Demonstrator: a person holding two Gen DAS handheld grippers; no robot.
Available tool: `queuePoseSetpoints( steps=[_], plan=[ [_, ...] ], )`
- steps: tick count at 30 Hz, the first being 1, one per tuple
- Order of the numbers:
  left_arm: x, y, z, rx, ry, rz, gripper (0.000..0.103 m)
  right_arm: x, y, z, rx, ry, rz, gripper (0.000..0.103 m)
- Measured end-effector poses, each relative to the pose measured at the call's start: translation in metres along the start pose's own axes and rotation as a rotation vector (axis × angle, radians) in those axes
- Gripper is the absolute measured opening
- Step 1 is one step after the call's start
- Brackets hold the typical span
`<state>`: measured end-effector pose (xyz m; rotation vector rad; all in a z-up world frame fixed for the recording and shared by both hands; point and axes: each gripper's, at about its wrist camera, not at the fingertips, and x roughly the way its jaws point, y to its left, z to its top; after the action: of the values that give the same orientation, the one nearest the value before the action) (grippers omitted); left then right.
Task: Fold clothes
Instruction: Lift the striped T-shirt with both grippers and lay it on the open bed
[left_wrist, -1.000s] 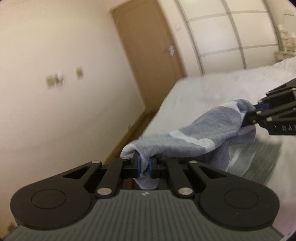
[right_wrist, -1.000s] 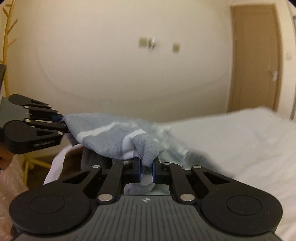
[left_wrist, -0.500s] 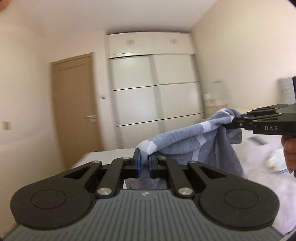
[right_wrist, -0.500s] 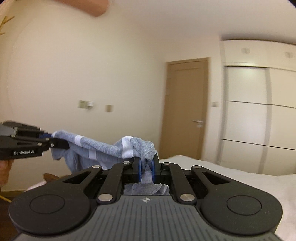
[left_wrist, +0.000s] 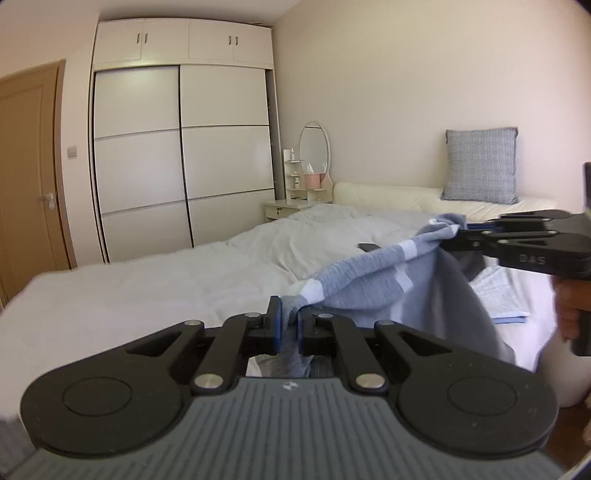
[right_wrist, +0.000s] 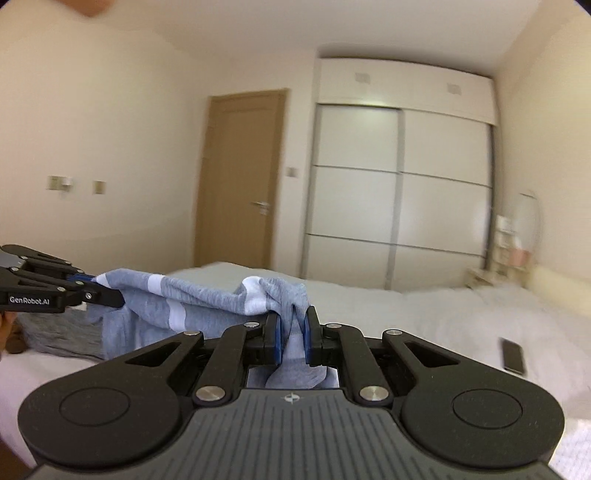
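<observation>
While clamped between claws, garment (left_wrist: 373, 280) spans level, left-right.

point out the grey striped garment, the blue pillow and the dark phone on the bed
grey white-striped knit garment (left_wrist: 373, 280), left wrist view, stretched upper edge
blue square fabric pillow (left_wrist: 480, 166), left wrist view, centre
dark flat phone (right_wrist: 513, 355), right wrist view, screen

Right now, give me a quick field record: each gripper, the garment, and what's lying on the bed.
left gripper: shut on one corner of the garment
right gripper: shut on the opposite corner
garment: grey-blue with white stripes, held up between the two grippers, rest hanging down
bed: white sheet, rumpled
dark phone: flat on the bed
folded light-blue cloth: on the bed, behind the garment
</observation>
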<state>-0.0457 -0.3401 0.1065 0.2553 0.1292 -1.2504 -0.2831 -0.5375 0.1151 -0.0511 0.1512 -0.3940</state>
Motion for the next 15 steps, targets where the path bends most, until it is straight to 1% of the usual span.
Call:
queuePoseSetpoints(
  steps=[2, 4, 6, 7, 8, 9, 10, 11, 12, 14, 15],
  plan=[
    [0.018, -0.004, 0.018, 0.036, -0.045, 0.041, 0.002, 0.013, -0.015, -0.001, -0.006, -0.014, -0.036, 0.011],
    [0.018, -0.008, 0.029, 0.059, -0.082, 0.065, 0.002, 0.023, -0.022, 0.0, -0.026, -0.046, -0.061, 0.011],
    [0.013, -0.02, 0.022, 0.087, -0.09, 0.068, 0.002, 0.026, -0.024, -0.001, -0.039, -0.082, -0.041, 0.012],
    [0.01, -0.027, 0.013, 0.098, -0.073, 0.063, 0.003, 0.026, -0.025, -0.003, -0.044, -0.098, -0.026, 0.013],
    [0.006, -0.032, -0.004, 0.102, -0.034, 0.053, 0.004, 0.026, -0.026, -0.004, -0.05, -0.115, -0.012, 0.014],
    [0.005, -0.036, -0.023, 0.097, 0.02, 0.043, 0.005, 0.025, -0.025, -0.011, -0.05, -0.106, 0.015, 0.018],
    [0.007, -0.038, -0.048, 0.079, 0.092, 0.033, 0.01, 0.025, -0.024, -0.023, -0.046, -0.074, 0.048, 0.028],
    [0.009, -0.041, -0.073, 0.062, 0.164, 0.023, 0.023, 0.027, -0.022, -0.04, -0.036, -0.024, 0.082, 0.035],
    [0.01, -0.044, -0.097, 0.044, 0.237, 0.012, 0.027, 0.028, -0.018, -0.059, -0.023, 0.035, 0.117, 0.041],
    [0.016, -0.04, -0.143, -0.033, 0.369, 0.008, 0.027, 0.03, -0.012, -0.103, 0.009, 0.152, 0.16, 0.041],
    [0.017, -0.037, -0.163, -0.071, 0.421, 0.012, 0.027, 0.031, -0.012, -0.125, 0.03, 0.209, 0.175, 0.041]
  ],
)
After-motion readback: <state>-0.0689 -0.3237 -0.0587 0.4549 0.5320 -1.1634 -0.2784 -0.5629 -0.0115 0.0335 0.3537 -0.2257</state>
